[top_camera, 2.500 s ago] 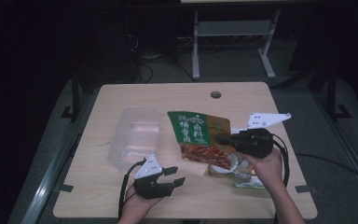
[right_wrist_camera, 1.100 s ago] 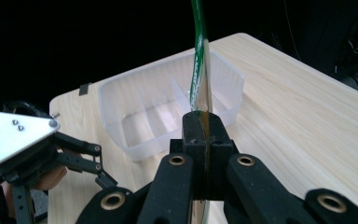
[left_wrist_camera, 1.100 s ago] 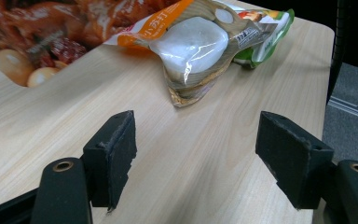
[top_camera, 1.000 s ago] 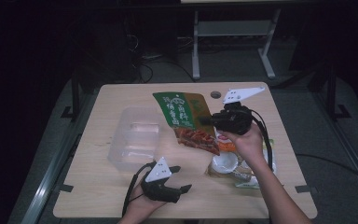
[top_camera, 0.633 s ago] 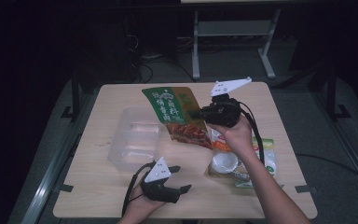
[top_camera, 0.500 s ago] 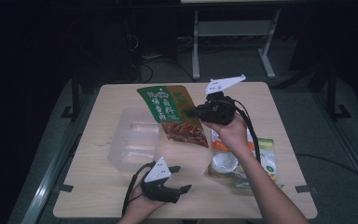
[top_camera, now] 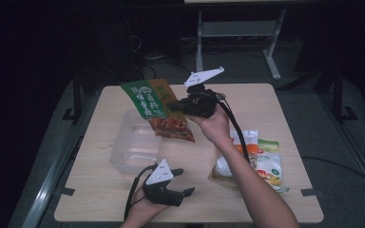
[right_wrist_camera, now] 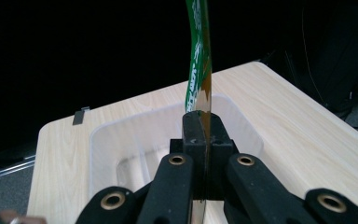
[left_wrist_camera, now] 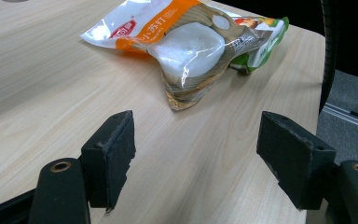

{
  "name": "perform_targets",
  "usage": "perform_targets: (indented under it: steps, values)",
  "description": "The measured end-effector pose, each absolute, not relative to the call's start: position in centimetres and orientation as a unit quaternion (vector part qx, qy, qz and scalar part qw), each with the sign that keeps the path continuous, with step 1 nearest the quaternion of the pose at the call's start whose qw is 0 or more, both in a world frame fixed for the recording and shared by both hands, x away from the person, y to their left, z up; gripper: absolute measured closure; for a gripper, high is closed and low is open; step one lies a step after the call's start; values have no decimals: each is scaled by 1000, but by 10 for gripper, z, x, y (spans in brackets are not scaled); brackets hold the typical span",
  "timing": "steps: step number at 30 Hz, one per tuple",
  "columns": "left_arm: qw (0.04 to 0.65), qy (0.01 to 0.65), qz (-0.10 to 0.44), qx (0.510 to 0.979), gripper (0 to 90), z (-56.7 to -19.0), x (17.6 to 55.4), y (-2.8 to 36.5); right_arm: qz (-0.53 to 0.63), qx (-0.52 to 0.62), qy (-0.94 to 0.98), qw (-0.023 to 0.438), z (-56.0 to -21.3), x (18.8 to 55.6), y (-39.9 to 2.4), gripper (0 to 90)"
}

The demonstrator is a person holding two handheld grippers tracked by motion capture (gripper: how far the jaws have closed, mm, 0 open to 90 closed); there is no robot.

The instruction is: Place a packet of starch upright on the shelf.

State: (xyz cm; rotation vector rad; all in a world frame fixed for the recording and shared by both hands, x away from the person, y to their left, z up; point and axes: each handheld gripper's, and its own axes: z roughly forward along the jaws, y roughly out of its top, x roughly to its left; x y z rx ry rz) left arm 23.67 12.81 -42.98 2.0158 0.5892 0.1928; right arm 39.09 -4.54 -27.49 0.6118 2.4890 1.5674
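My right gripper [top_camera: 173, 107] is shut on the edge of a green snack bag [top_camera: 158, 111], holding it in the air over the clear plastic bin [top_camera: 129, 148]. In the right gripper view the bag [right_wrist_camera: 198, 60] stands edge-on between the closed pads, with the bin [right_wrist_camera: 121, 135] just beyond. My left gripper [top_camera: 183, 183] rests near the table's front edge, open, nothing between its fingers [left_wrist_camera: 112, 154]. It faces an orange and white packet [left_wrist_camera: 186, 42] lying on the wood.
Several snack packets [top_camera: 261, 159] lie at the right of the table [top_camera: 266, 109], an orange one on top of a green one [left_wrist_camera: 265, 32]. The right forearm crosses above them. The table's right edge [left_wrist_camera: 324, 60] is near the left gripper's view.
The right gripper has carried the green bag up and to the left, from the table's middle-right to above the clear bin. The left gripper has stayed put.
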Motion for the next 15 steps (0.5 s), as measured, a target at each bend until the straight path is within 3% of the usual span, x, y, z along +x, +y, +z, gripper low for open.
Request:
perform_targets:
  steps: [15]
  values:
    - [500, 244, 75, 828, 271, -429, 238, 131, 521, 201, 826, 79, -277, 421, 0, 900]
